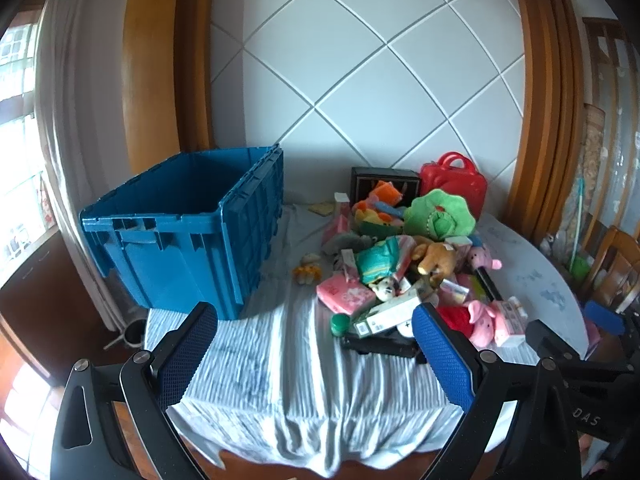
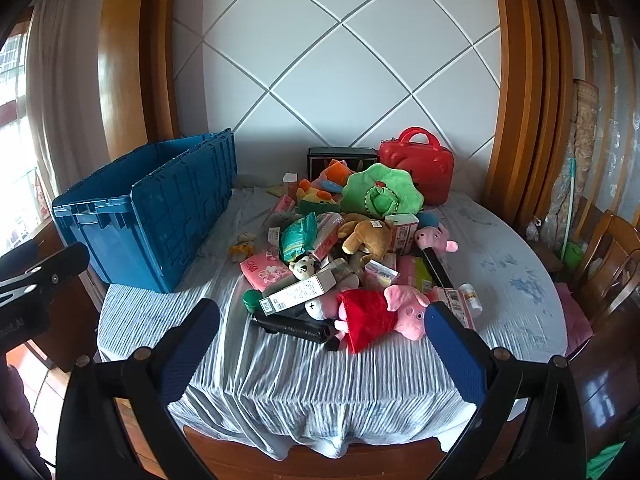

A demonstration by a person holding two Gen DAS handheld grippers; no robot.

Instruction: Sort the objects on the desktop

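Both grippers hang off the near edge of the tabletop (image 2: 520,280), short of the cloth's hanging hem. The left gripper (image 1: 316,344) has its fingers spread wide with nothing between them; the right gripper (image 2: 322,344) is likewise spread and empty. In the right wrist view the left gripper's body shows at the far left edge.

Open room: a bare strip of striped cloth (image 1: 280,344) runs from the near edge back between the blue crate (image 1: 184,224) and the toy pile. The right side of the tabletop is also bare cloth, curving to a rounded edge beside a wooden chair (image 2: 608,256).

Containers: the blue crate stands on the left rear of the tabletop, lid flaps open (its floor cannot be seen from either camera). A red case (image 2: 418,168) and a dark box (image 2: 340,158) stand at the rear, against the wall.

The items to sort lie heaped at centre-right: a green plush (image 2: 380,192), a brown plush (image 2: 366,236), a pink packet (image 2: 266,270), a white carton (image 2: 300,292), a green cap (image 2: 251,300) and a pig plush in a red dress (image 2: 380,316) nearest the front edge. A small yellow toy (image 2: 242,246) lies apart, between pile and crate.
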